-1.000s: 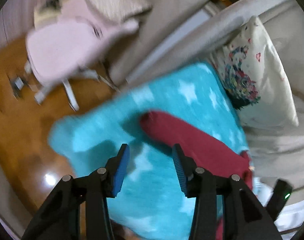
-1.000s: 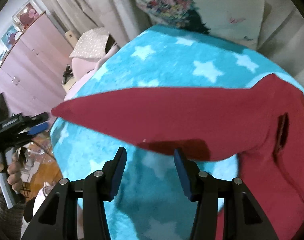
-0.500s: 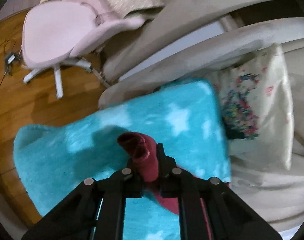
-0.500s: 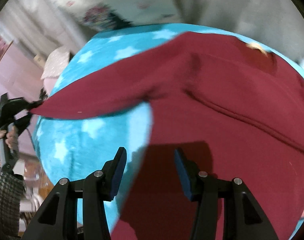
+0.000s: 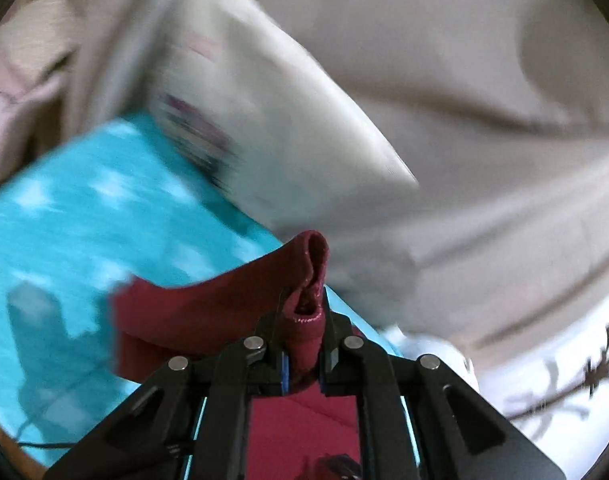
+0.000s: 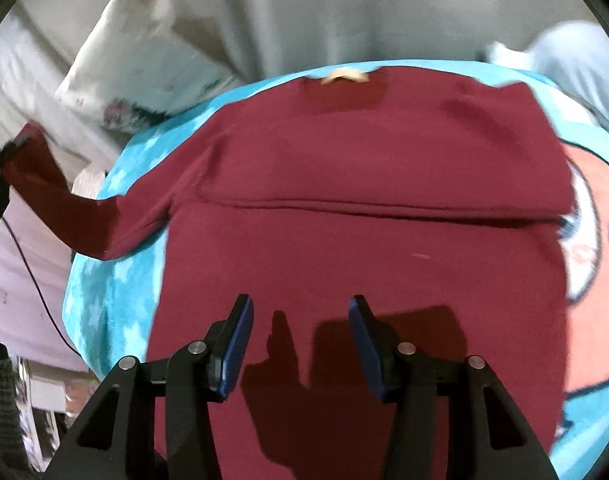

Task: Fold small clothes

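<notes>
Blurred by motion across most of the left wrist view: pillow with a smeared print, pale bedding behind it, star pattern on the turquoise blanket reduced to streaks. Cut off at the lower rim of the right wrist view, the hem of the maroon sweater; hidden under the garment, most of the blanket's middle. Hard to make out at the blanket's right edge: a salmon and white printed shape, only partly in frame. Hard to tell, too, what lies at the far left beyond the blanket's edge, apart from a thin dark cable and pale furniture. Spread flat, back up, on the blanket, the sweater's body, collar and small tan label toward the far edge near the pillow, a horizontal crease running across mid-chest. Left claw clamped together on the sleeve cuff, the cuff bunched upright between the pads, the rest of the sleeve trailing down and left to the blanket. Seen from the right wrist, that same sleeve lifted off past the blanket's left edge, the holding claw barely visible at the frame rim. Right claw spread apart, holding nothing, poised over the sweater's lower body, its shadow falling on the cloth just ahead.
</notes>
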Tool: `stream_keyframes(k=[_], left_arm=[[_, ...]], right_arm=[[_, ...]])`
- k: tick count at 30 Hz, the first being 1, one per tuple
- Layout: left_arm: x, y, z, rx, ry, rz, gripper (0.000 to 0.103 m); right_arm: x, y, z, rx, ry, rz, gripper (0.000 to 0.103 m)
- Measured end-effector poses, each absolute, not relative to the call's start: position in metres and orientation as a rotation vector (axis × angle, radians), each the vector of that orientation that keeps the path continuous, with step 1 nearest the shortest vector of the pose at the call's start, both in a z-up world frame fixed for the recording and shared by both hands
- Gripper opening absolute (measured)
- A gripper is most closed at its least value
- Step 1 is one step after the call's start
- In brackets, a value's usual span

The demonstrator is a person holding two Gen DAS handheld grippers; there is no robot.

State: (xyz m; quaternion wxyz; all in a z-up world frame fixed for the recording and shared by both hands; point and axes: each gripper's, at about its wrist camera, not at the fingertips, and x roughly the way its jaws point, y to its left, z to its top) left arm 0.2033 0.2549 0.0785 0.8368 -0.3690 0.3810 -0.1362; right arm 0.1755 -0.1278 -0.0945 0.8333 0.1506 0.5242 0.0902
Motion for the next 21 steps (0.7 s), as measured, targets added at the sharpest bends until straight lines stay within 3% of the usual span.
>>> stream_keyframes(k=[8, 11, 16, 18, 21], left_arm=[[0.229, 0.017, 0.041, -0.555, 1.006, -0.542, 0.009], [0.222, -0.055, 0.008, -0.440, 1.109, -0.579, 0.021], [0.192, -0.102, -0.005, -0.401, 1.164, -0.655, 0.040], [0.182, -0.100, 0.002, -0.380, 1.150, -0.667, 0.041], [0.168, -0.073, 0.011, -0.378, 1.113, -0.636, 0.051]], right_arm=[[0.125, -0.244, -0.095, 0.424, 1.087, 0.046, 0.054], [0.109, -0.280, -0.097, 0.454, 1.084, 0.005, 0.054], [0.100, -0.323, -0.099, 0.497, 1.069, -0.041, 0.054], [0.105, -0.331, -0.095, 0.506, 1.055, -0.028, 0.054], [0.122, -0.330, -0.085, 0.477, 1.024, 0.025, 0.054]])
